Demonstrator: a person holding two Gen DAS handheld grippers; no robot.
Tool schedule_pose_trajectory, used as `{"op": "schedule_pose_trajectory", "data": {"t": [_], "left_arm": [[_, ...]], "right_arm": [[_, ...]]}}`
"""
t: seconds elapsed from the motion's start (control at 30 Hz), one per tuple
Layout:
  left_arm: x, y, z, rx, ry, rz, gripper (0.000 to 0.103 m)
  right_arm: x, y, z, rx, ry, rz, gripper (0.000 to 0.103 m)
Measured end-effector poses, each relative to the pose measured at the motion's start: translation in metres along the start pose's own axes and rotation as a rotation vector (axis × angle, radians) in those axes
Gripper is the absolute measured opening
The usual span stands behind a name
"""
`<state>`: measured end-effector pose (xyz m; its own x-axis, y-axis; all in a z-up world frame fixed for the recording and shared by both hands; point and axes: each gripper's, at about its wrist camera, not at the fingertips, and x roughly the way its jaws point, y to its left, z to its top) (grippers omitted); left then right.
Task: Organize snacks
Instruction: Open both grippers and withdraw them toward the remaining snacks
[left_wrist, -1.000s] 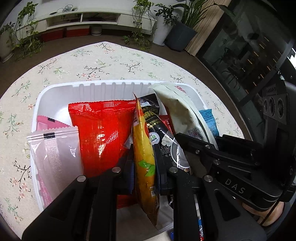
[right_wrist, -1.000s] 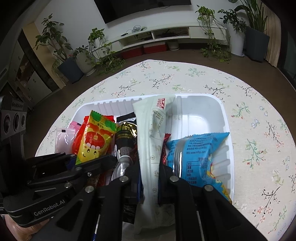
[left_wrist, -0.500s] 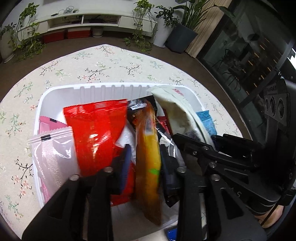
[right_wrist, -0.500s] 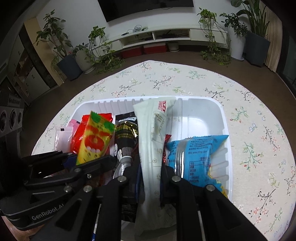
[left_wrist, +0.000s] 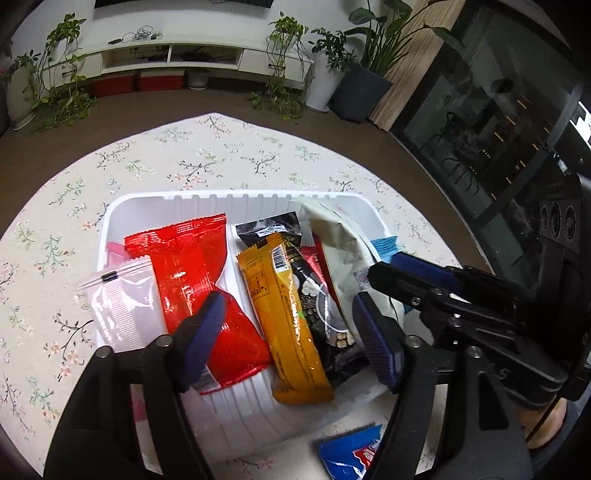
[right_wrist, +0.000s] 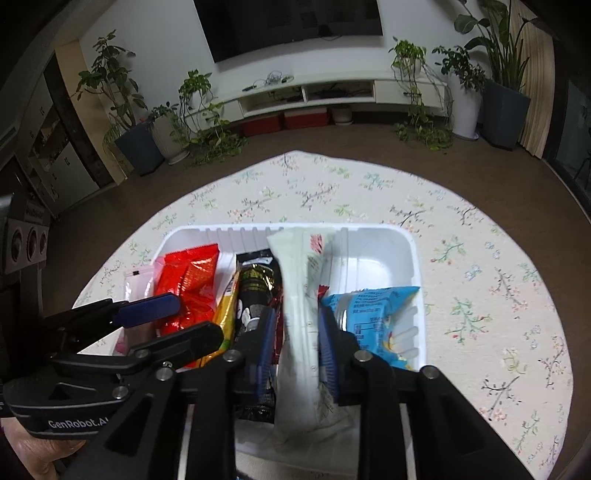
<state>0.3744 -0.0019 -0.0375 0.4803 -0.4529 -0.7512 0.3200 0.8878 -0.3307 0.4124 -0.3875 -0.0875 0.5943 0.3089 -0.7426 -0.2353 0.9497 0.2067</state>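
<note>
A white tray (left_wrist: 229, 201) on the floral tablecloth holds several snack packets. The yellow packet (left_wrist: 291, 321) lies in the tray between a red packet (left_wrist: 192, 273) and a black packet (left_wrist: 325, 325). My left gripper (left_wrist: 284, 332) is open above the yellow packet, touching nothing. My right gripper (right_wrist: 297, 341) is shut on a tall white packet (right_wrist: 299, 295), holding it upright in the tray beside a blue packet (right_wrist: 373, 317). The white packet (left_wrist: 343, 254) and right gripper (left_wrist: 424, 280) also show in the left wrist view.
A clear pink-tinted bag (left_wrist: 122, 299) lies at the tray's left edge. A blue-and-red packet (left_wrist: 351, 452) lies on the tablecloth (left_wrist: 229, 155) in front of the tray. The round table's edge (right_wrist: 550, 206) drops to a brown floor; plants and a TV bench stand beyond.
My left gripper has opened and let go of the yellow packet, which now lies flat in the tray. My right gripper still holds the white packet upright.
</note>
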Motion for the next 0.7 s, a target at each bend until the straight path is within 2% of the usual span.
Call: {"op": "schedule_pose_trajectory", "data": {"t": [0.03,0.07,0.1,0.13,0.2,0.4,0.53,0.7], "left_arm": [[-0.006,-0.001,-0.001,-0.003,-0.015,0.003,0.079],[-0.014,-0.002,-0.002,-0.006,-0.034,0.0,0.088],[-0.02,-0.003,-0.003,-0.01,-0.051,0.003,0.099],[-0.029,-0.003,-0.004,-0.015,-0.072,0.0,0.103],[-0.047,-0.004,-0.005,-0.025,-0.109,-0.009,0.103],[-0.104,-0.019,-0.023,0.007,-0.175,-0.003,0.103],[-0.144,-0.028,-0.044,0.037,-0.232,0.015,0.103],[-0.183,-0.042,-0.088,0.107,-0.242,0.125,0.103]], "right_arm": [[-0.006,-0.001,0.0,0.003,-0.014,-0.001,0.045],[-0.013,-0.002,0.0,0.01,-0.033,0.0,0.05],[-0.018,-0.003,-0.001,0.019,-0.048,0.004,0.061],[-0.026,-0.006,-0.002,0.037,-0.072,0.018,0.074],[-0.042,-0.014,-0.005,0.086,-0.113,0.059,0.089],[-0.086,-0.028,-0.021,0.178,-0.181,0.151,0.1],[-0.117,-0.03,-0.04,0.198,-0.219,0.196,0.102],[-0.146,-0.031,-0.075,0.223,-0.239,0.236,0.103]]}}
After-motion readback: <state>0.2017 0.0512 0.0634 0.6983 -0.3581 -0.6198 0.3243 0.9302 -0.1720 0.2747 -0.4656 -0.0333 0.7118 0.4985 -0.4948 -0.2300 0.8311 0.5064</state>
